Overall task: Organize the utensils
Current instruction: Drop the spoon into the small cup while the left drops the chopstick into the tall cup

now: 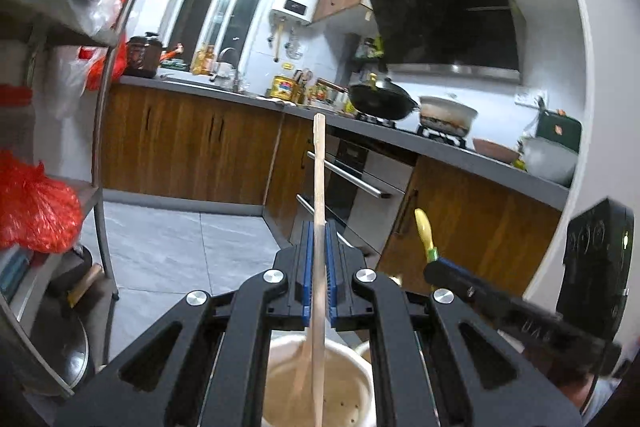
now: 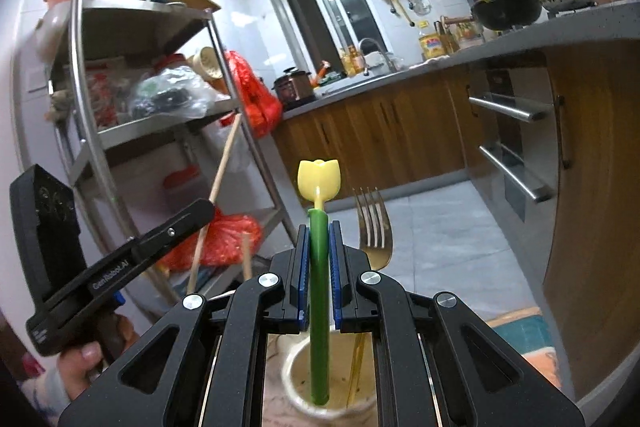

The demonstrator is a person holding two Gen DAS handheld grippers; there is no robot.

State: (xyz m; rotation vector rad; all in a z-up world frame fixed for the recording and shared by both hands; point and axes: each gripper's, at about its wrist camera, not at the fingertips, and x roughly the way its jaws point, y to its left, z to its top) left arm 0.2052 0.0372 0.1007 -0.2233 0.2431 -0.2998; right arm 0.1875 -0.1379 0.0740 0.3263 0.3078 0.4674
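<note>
Left wrist: left hand-held gripper [image 1: 318, 259] pinches wooden stick [image 1: 319, 187] over cup [image 1: 316, 387], frame bottom. Right hand-held gripper [image 2: 319, 259] pinches tulip stick [image 2: 319, 267] above its cup [image 2: 320, 379]; fork [image 2: 374, 227] in it. Sorting unfinished.

a tiled kitchen: wooden cabinets [image 1: 192, 143] under a grey counter [image 1: 460, 155], steel shelving [image 2: 132, 75], window [image 2: 328, 11], pale floor [image 1: 180, 251].

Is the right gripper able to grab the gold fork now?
Probably not yet. The right gripper is already shut on the green tulip-topped utensil, so its jaws are full. The gold fork stands just beside it in the cup, with nothing else blocking it.
</note>
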